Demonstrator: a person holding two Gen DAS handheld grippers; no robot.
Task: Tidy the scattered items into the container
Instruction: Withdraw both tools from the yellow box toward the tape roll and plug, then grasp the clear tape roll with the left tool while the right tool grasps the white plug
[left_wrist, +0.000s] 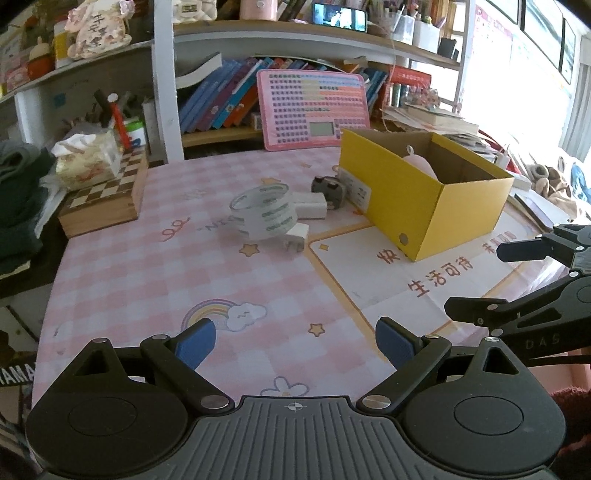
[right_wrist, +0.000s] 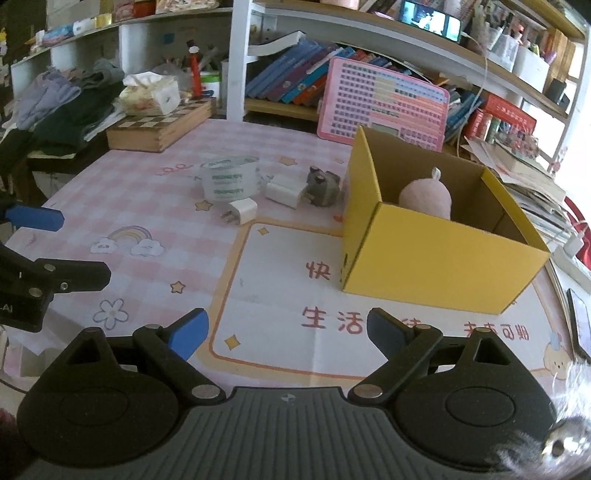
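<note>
A yellow cardboard box (left_wrist: 458, 218) (right_wrist: 436, 258) stands on the pink checked table cover, with a pink plush item (right_wrist: 424, 197) (left_wrist: 419, 164) inside. To its left lie a roll of clear tape (left_wrist: 263, 212) (right_wrist: 231, 177), a small white charger (left_wrist: 297, 236) (right_wrist: 240, 212), a larger white plug block (left_wrist: 310, 205) (right_wrist: 284, 190) and a grey toy (left_wrist: 328, 190) (right_wrist: 323, 184). My left gripper (left_wrist: 295, 341) is open over the cover, well short of the items. My right gripper (right_wrist: 288, 334) is open too, in front of the box, nothing between its pads.
A wooden chessboard box (left_wrist: 107, 199) (right_wrist: 162, 125) with a tissue pack sits at the back left beside piled clothes (right_wrist: 66, 107). A pink keyboard toy (left_wrist: 314, 107) (right_wrist: 384, 99) leans on the bookshelf behind. Papers are stacked at the right, and a phone (right_wrist: 580, 325) lies by the right edge.
</note>
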